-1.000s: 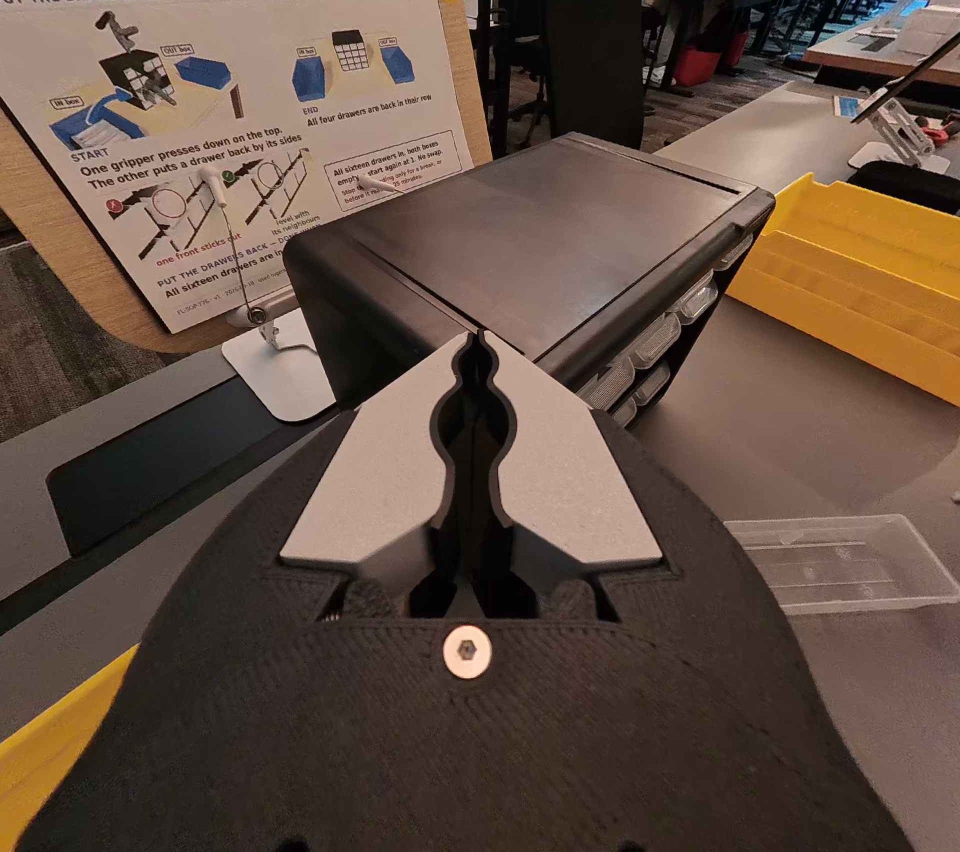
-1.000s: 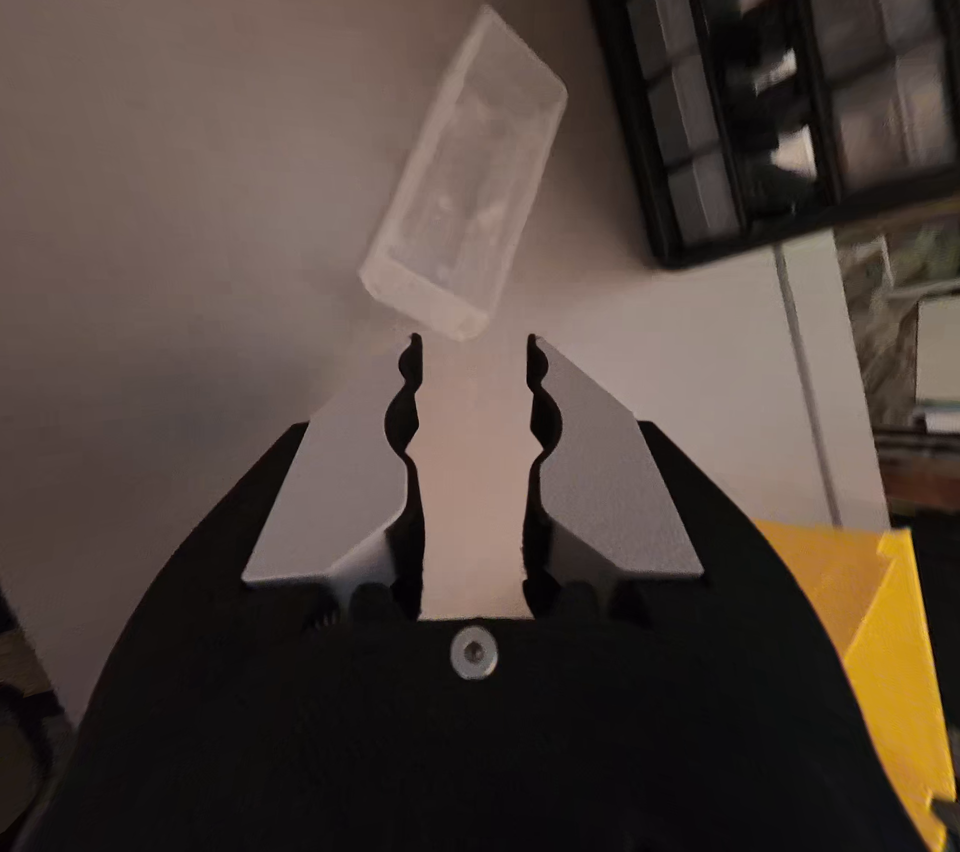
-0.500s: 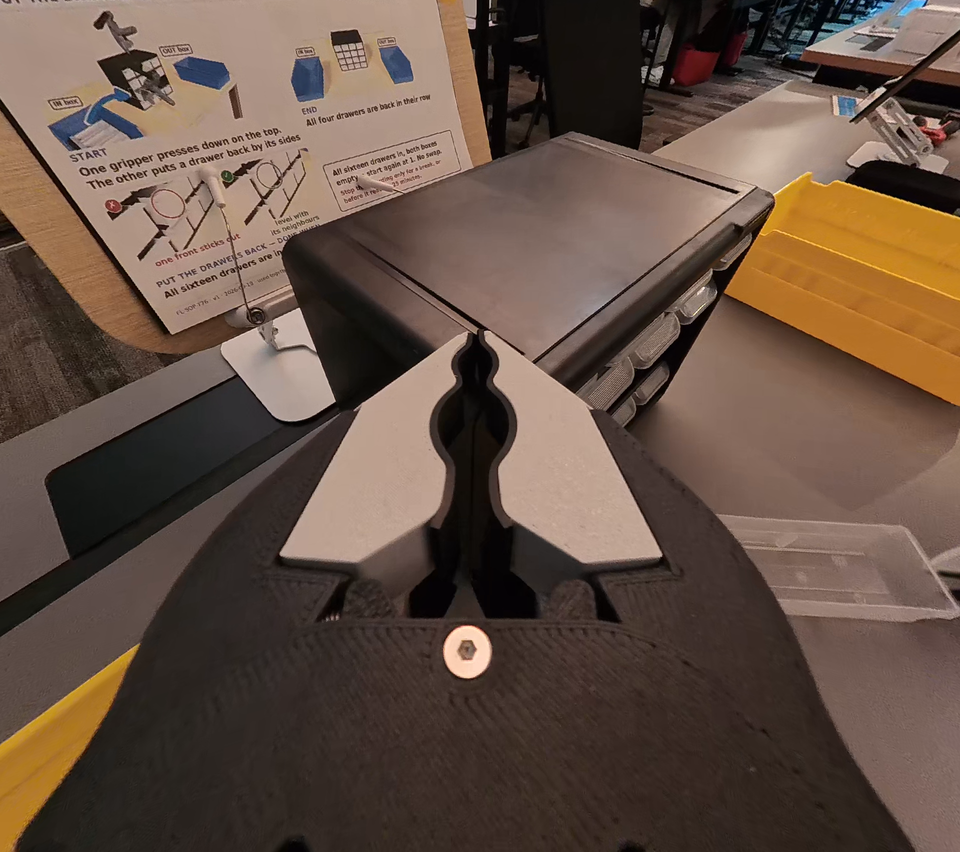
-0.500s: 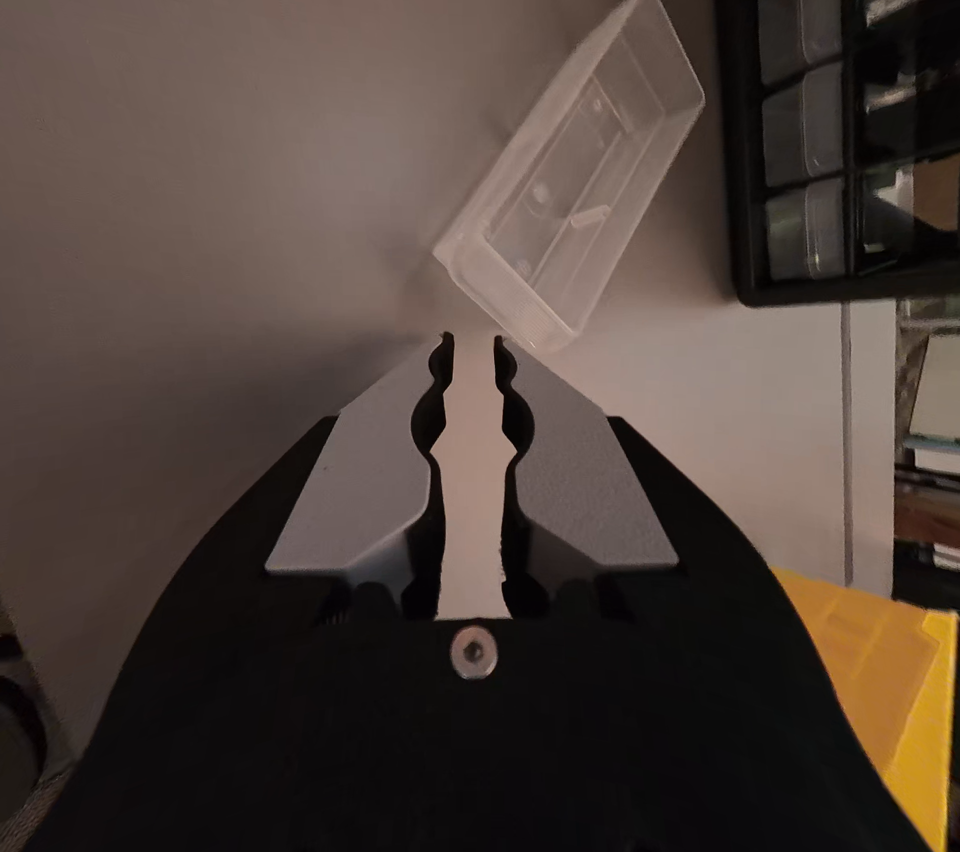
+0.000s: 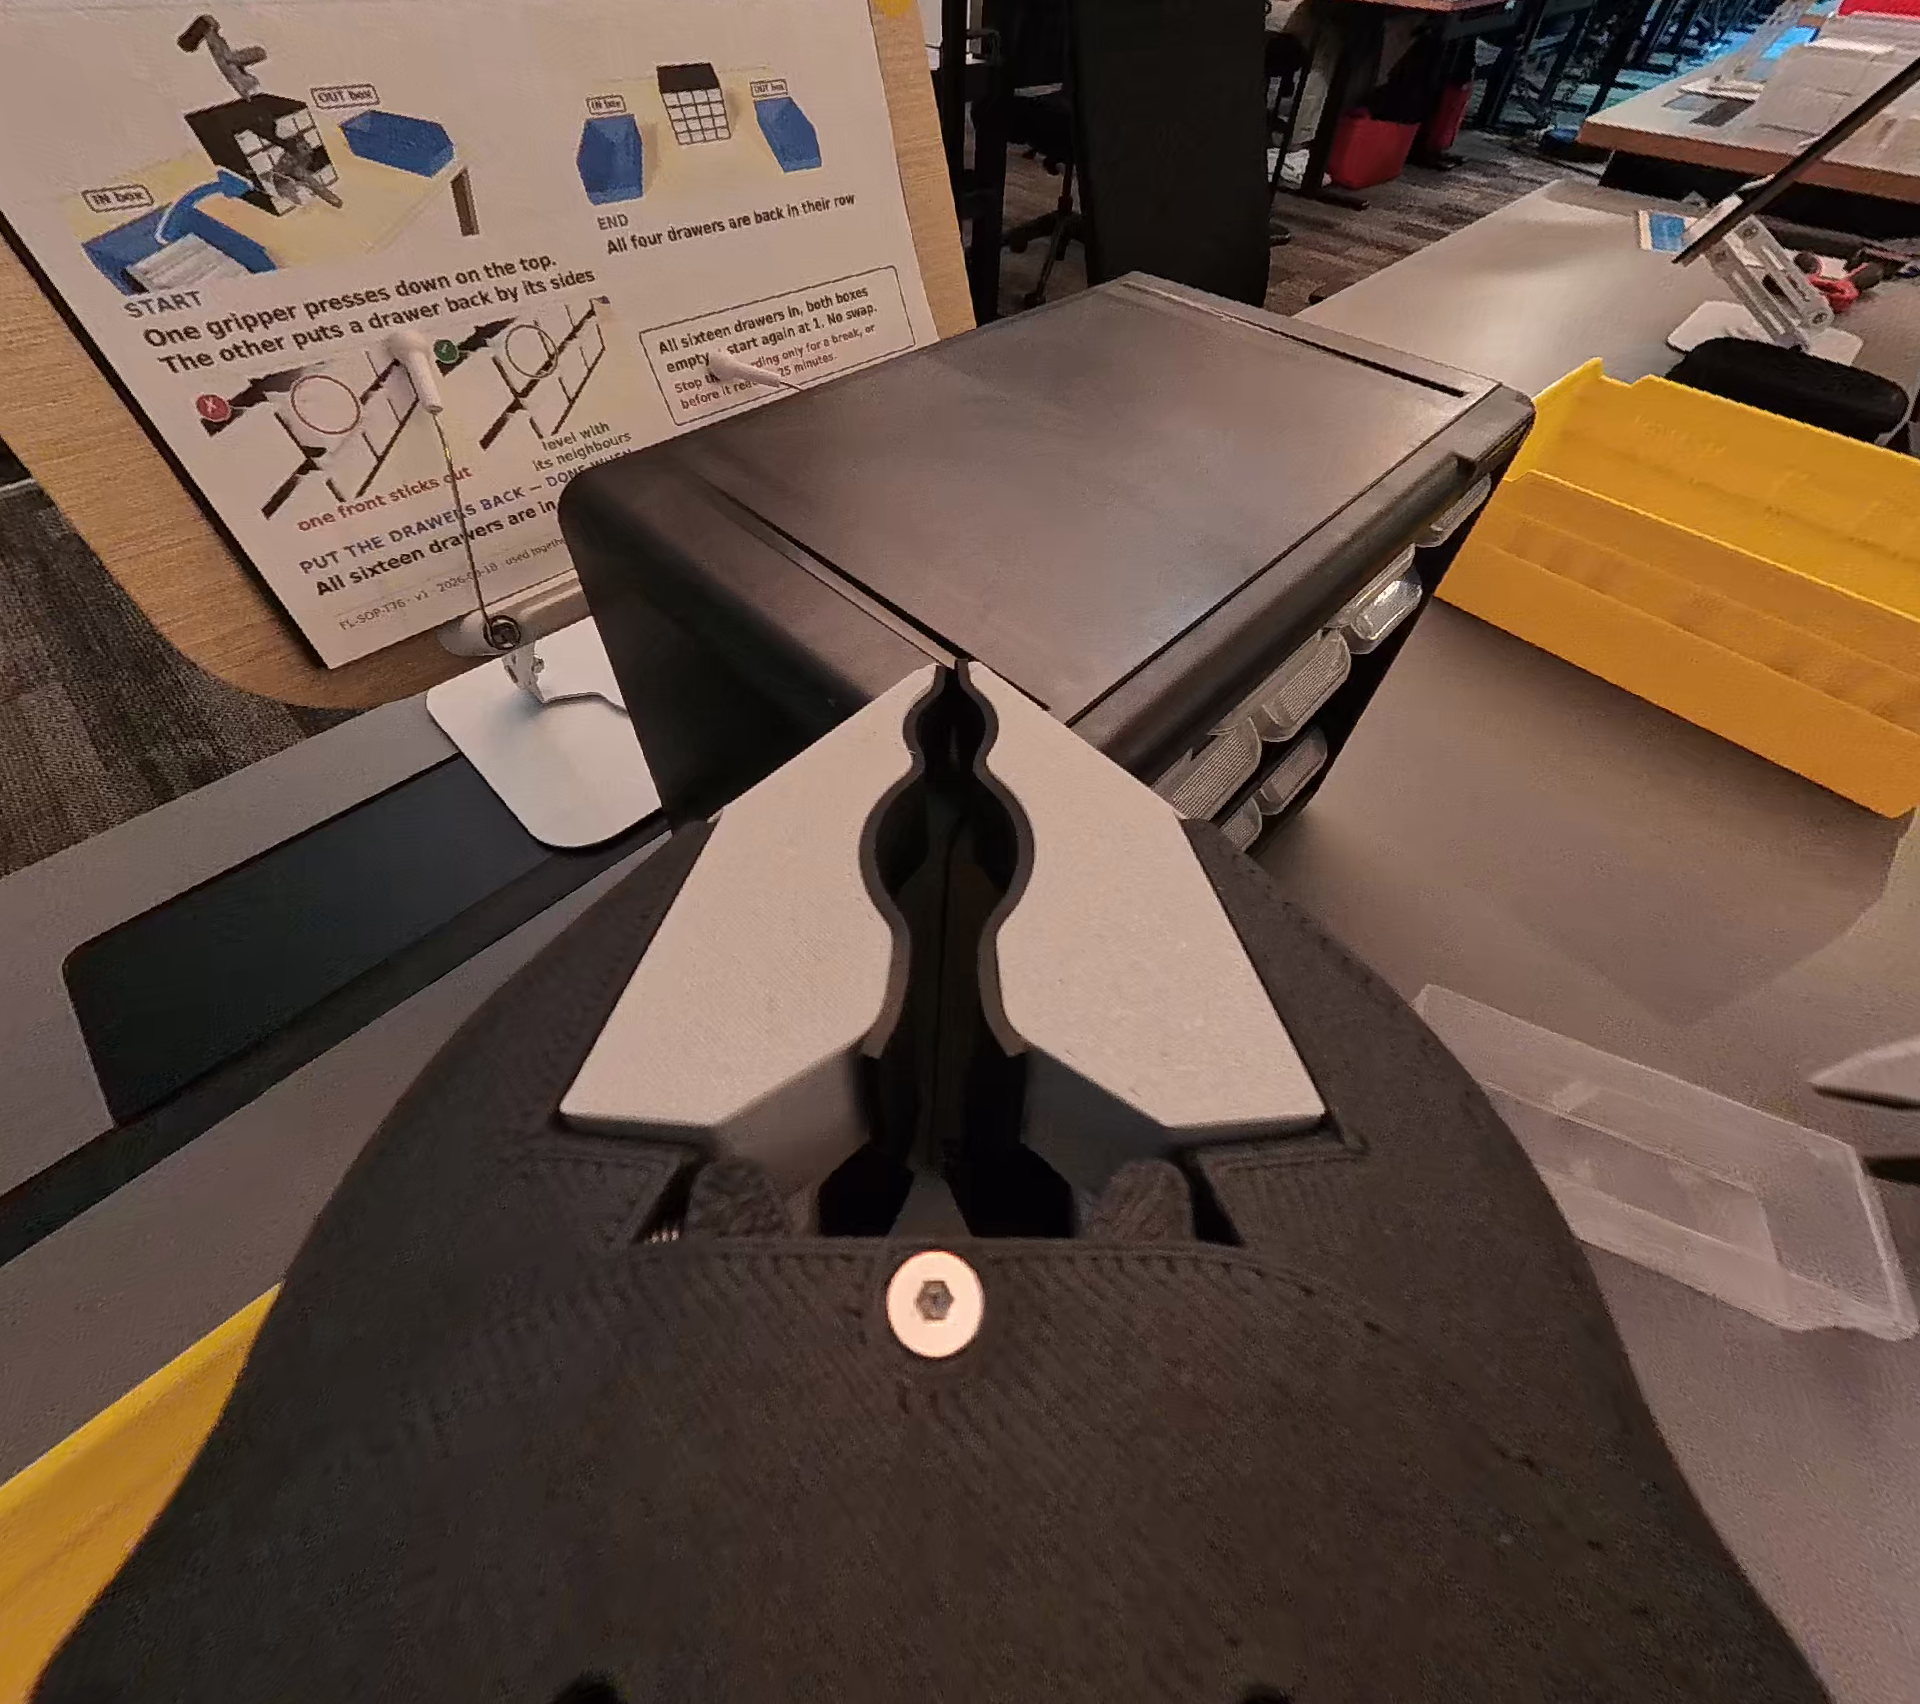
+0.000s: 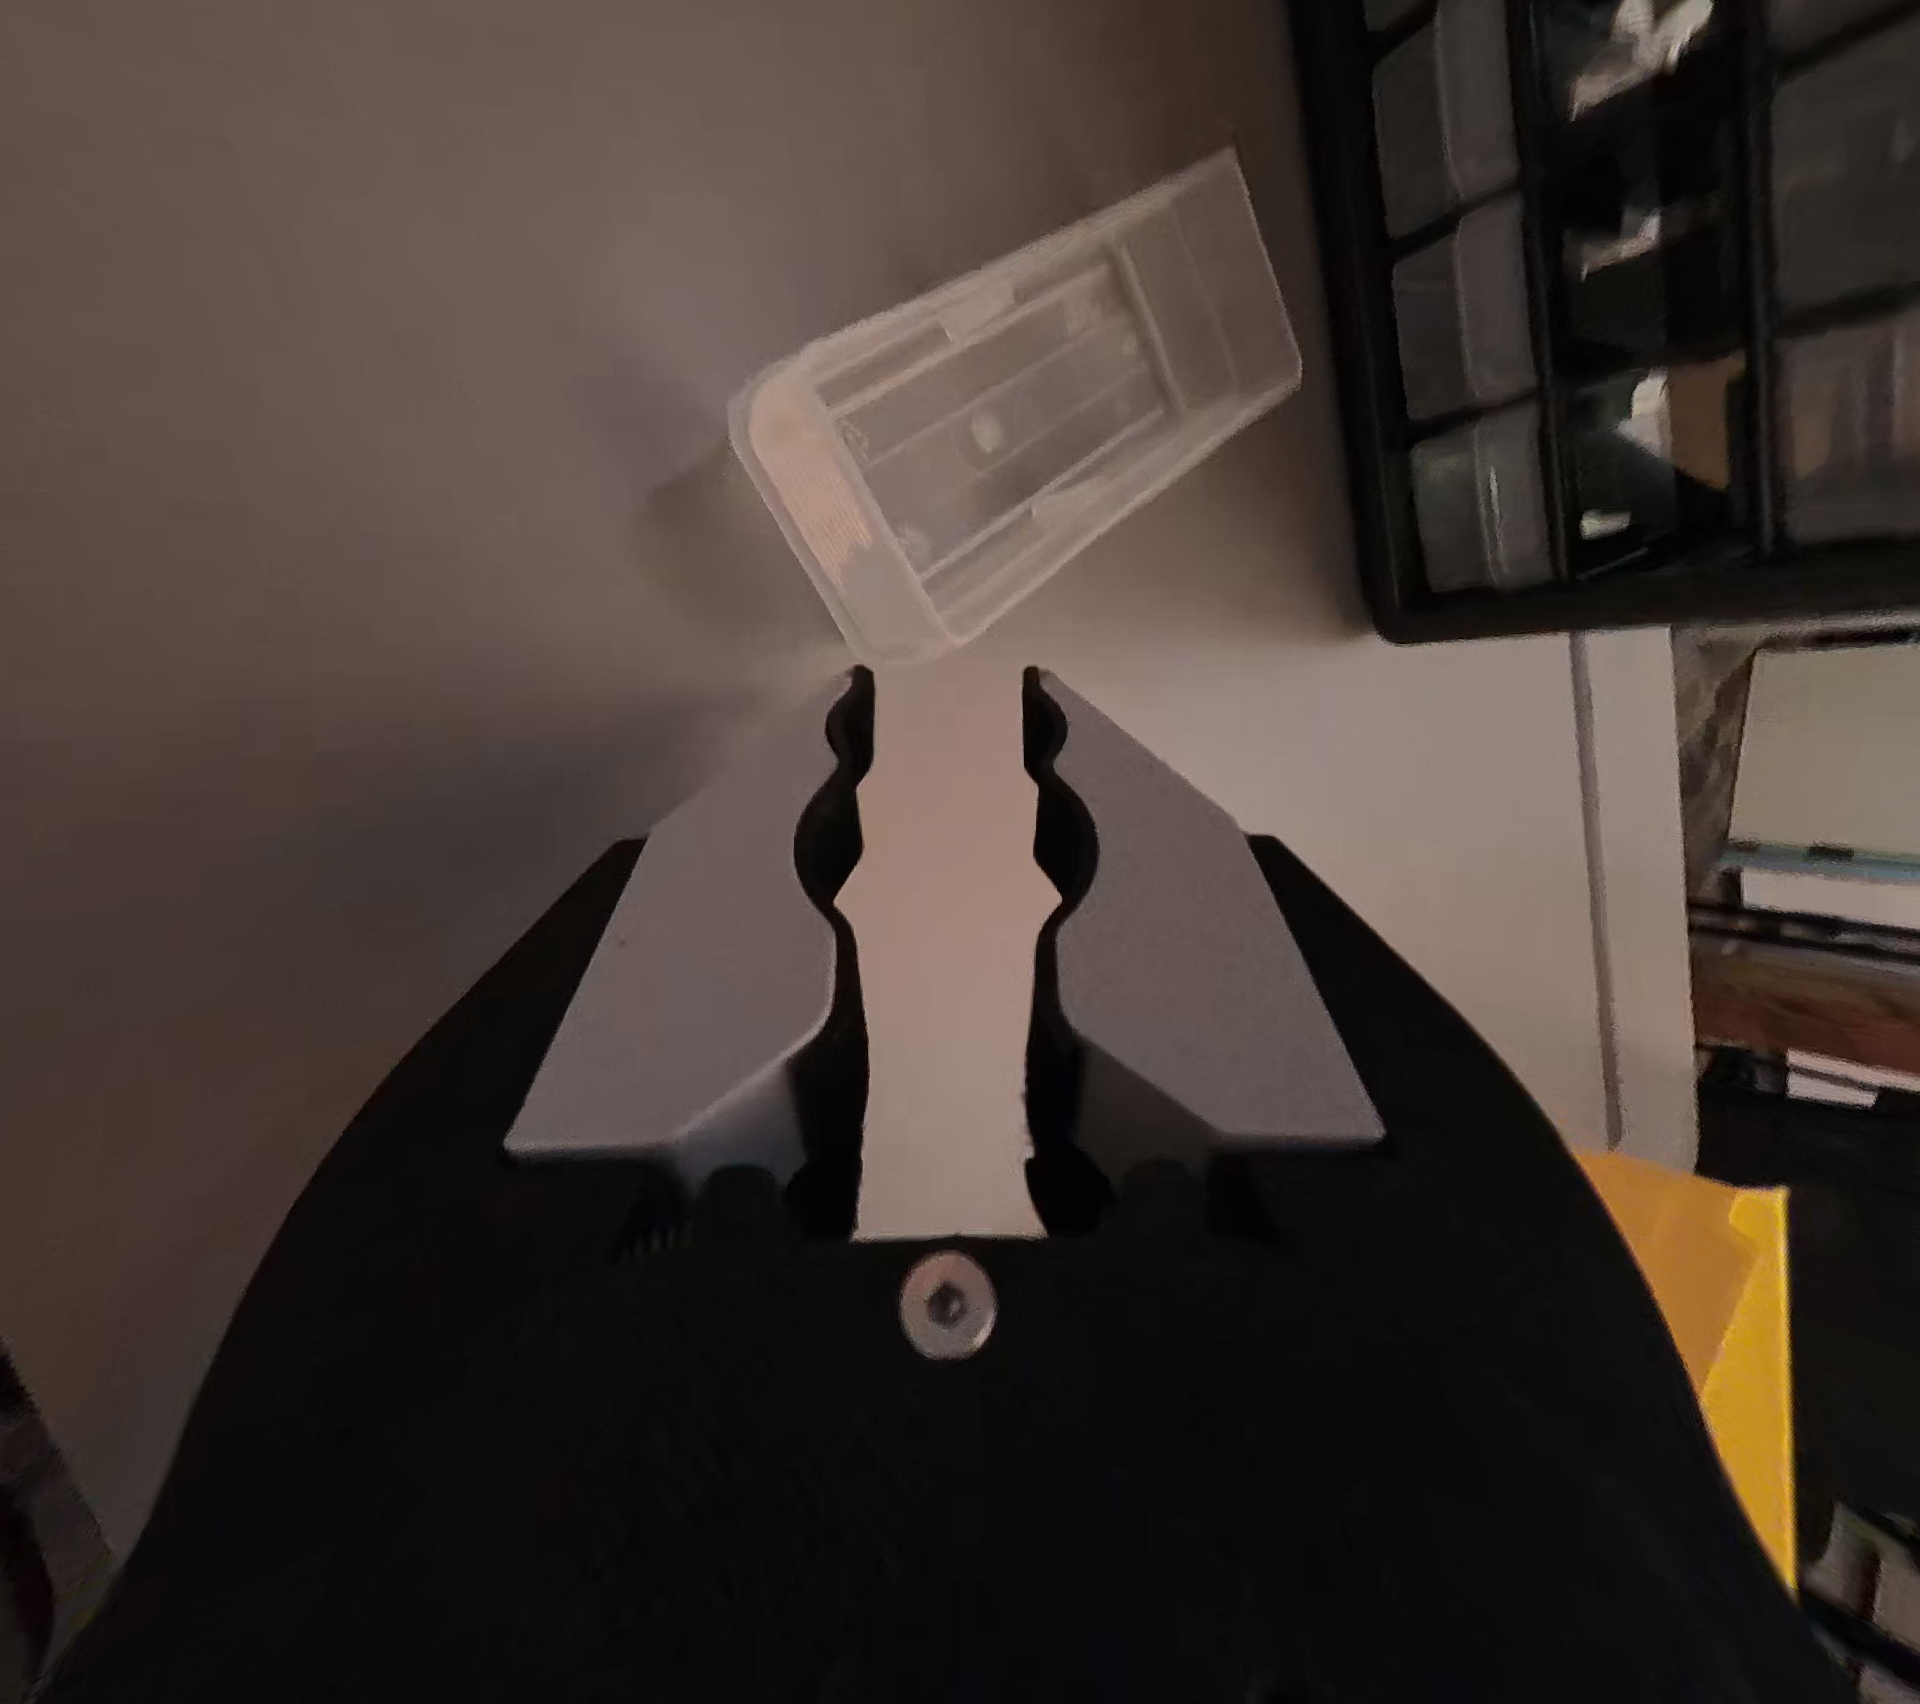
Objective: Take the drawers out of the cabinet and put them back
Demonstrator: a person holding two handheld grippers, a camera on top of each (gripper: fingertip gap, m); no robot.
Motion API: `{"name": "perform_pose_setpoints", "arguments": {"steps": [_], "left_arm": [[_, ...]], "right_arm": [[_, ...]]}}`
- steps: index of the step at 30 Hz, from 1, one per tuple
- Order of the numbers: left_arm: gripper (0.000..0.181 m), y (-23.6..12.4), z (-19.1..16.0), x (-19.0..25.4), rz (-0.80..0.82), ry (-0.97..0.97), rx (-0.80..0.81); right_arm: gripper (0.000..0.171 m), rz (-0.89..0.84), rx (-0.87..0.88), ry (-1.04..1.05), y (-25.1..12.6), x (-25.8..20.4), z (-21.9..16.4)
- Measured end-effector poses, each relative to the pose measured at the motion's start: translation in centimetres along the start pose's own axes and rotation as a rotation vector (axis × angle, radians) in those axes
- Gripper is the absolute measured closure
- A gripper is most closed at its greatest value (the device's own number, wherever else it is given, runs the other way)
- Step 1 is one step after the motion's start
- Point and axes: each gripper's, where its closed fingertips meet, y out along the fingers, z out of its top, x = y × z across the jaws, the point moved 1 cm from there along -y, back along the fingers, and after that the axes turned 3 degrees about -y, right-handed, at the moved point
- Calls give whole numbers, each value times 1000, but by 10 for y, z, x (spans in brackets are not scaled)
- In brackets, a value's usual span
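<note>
Left wrist view: the left tongs (image 5: 951,672) are seen pressed together, nothing between them, their tips lying over the near top edge of the cabinet (image 5: 1091,459). Whether they actually bear on the top cannot be told; the pose suits steadying the cabinet so it does not slide when a drawer is pushed in. Clear drawer fronts (image 5: 1299,688) show along the cabinet face at about 2 o'clock from the tips. A loose drawer (image 5: 1683,1207) lies on the counter (image 5: 1507,875) at 4 o'clock, with a grey tip of the right tongs (image 5: 1870,1083) at the frame edge just beside it. A yellow bin (image 5: 1714,574) is set at 2 o'clock beyond the cabinet, and an instruction sheet (image 5: 416,200) stands at 11 o'clock.

Right wrist view: the right tongs (image 6: 940,678) are held narrowly apart, gripping nothing, looking down on the counter (image 6: 416,304). The drawer (image 6: 1018,449) lies just past the tips at 12 to 1 o'clock, skewed, its front end nearest the tongs and its far end pointing at the cabinet (image 6: 1330,304) at 2 o'clock. The gap looks too narrow to span the drawer's sides, so widening is judged necessary before a side grip. Some cabinet slots appear empty, though blur leaves the number unclear.
</note>
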Motion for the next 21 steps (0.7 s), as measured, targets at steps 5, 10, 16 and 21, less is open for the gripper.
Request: {"name": "perform_pose_setpoints", "arguments": {"steps": [5,10,16,21], "left_arm": [[181,0,0,0,-2,1,2],[181,0,0,0,-13,-14,7],[181,0,0,0,-15,-12,8],[181,0,0,0,-14,-13,7]], "right_arm": [[136,79,100,-75,-2,-12,31],[137,170,84,-52,12,-13,35],[154,157,14,-37,23,-2,37],[154,120,-36,1,29,15,21]]}}
